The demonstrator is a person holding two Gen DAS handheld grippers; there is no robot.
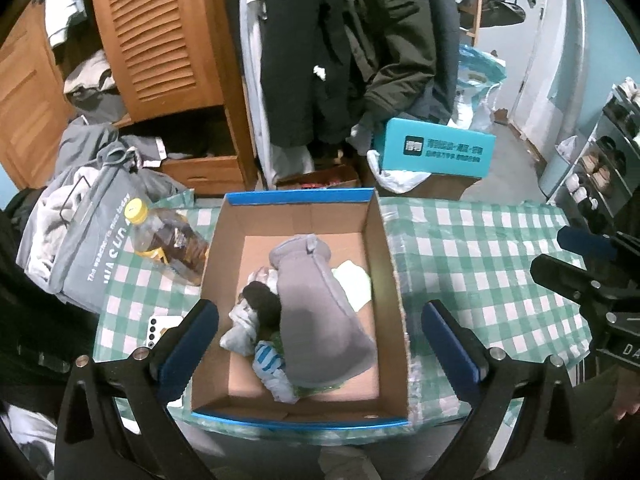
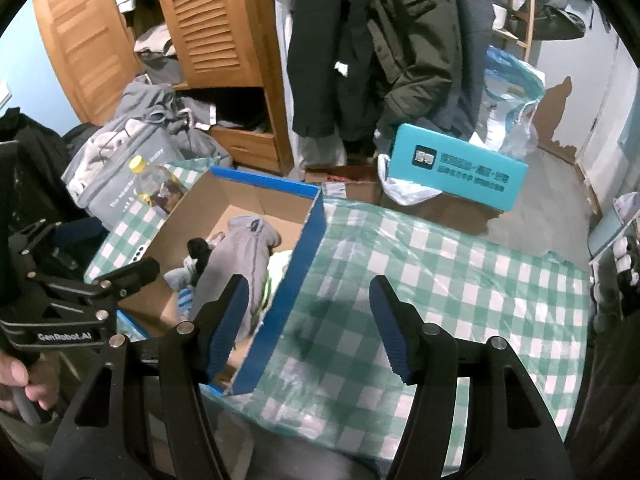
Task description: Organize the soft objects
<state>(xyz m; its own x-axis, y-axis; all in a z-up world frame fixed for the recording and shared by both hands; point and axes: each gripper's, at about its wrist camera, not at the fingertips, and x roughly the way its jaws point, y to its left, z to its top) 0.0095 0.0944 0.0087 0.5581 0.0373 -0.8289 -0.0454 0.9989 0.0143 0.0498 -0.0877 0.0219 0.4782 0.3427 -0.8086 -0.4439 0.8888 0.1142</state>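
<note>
Checked tablecloth point(image 1: 472, 256) under cardboard box point(image 1: 384, 248). Inside box, grey soft piece point(image 1: 320, 312) atop black point(image 1: 262, 300) and striped socks point(image 1: 268, 360). Left gripper point(image 1: 320, 344) over box, fingers spread wide, empty. Right gripper point(image 2: 310, 328) above cloth, spread, touching nothing.

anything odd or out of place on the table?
One thing: a plastic bottle with a yellow cap lies on its side on the checkered cloth, against the cardboard box of soft items. No spill visible.
</note>
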